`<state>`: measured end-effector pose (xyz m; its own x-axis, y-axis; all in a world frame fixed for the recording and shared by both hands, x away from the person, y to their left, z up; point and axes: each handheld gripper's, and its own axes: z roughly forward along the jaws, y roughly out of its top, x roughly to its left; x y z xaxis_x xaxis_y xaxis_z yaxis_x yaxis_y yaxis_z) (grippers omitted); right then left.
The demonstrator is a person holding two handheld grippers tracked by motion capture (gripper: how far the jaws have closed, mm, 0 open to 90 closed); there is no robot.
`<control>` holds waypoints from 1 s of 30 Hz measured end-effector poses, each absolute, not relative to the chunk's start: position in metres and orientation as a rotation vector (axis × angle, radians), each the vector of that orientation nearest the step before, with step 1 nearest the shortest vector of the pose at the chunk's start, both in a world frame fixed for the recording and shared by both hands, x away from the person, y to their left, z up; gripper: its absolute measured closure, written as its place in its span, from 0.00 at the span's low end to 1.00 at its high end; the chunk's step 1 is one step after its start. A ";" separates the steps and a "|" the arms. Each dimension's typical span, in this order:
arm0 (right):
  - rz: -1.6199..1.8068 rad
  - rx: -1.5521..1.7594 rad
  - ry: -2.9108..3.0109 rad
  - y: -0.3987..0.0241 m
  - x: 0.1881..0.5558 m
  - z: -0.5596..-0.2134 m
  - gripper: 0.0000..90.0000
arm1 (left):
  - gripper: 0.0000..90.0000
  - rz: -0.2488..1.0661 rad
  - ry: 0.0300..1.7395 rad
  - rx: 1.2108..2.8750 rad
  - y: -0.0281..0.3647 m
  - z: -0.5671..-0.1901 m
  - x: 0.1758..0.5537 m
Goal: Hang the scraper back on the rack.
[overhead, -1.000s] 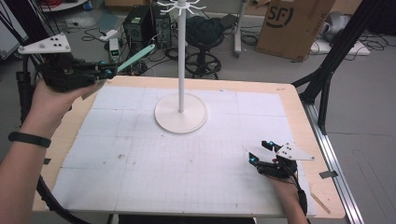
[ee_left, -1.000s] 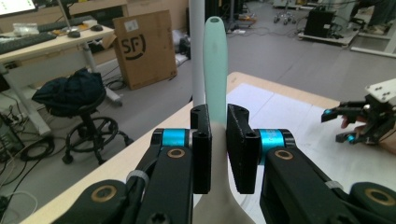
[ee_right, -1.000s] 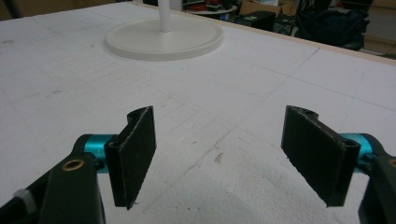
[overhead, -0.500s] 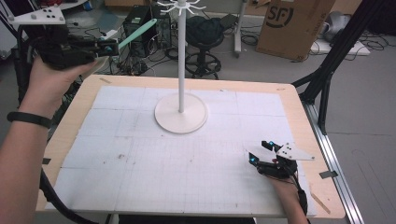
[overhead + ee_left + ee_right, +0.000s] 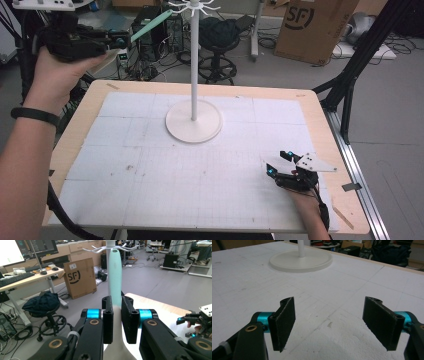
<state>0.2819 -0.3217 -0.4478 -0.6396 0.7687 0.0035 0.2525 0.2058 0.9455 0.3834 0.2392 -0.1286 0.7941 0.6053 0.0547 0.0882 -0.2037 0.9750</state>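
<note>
Room: workshop floor with a cardboard box (image 5: 314, 27), a stool (image 5: 220, 42) and cables behind the table (image 5: 100, 107).
Surface: white gridded mat on the table; the white hook stand (image 5: 194, 75) rises from its round base near centre.
Held thing: a mint-green utensil handle (image 5: 115, 275), raised off the table at about 10 o'clock from the stand's base.
Left gripper (image 5: 117, 317): clamped on the utensil's pale neck, handle projecting forward.
Key relation: the handle's long axis points toward the hook ring (image 5: 107, 246) at 12 o'clock in the left gripper view; its tip hole looks just short of the hooks.
Right gripper (image 5: 332, 323): jaws spread wide, nothing between them, resting on the mat at 4 o'clock, well apart.
Nearer hand: left.
</note>
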 end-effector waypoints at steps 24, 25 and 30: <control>1.438 0.943 2.013 -0.322 0.282 -0.448 0.28 | 0.89 0.513 0.521 1.772 0.226 -0.134 0.391; 1.438 0.942 2.012 -0.322 0.282 -0.448 0.28 | 0.89 0.521 0.515 1.765 0.228 -0.133 0.390; 1.437 0.942 2.014 -0.322 0.282 -0.448 0.28 | 0.90 0.536 0.523 1.732 0.238 -0.130 0.387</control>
<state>0.2818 -0.3215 -0.4478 -0.6424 0.7664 0.0024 0.2513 0.2077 0.9454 0.3870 0.2379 -0.1295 0.7935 0.6035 0.0786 0.0631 -0.2100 0.9757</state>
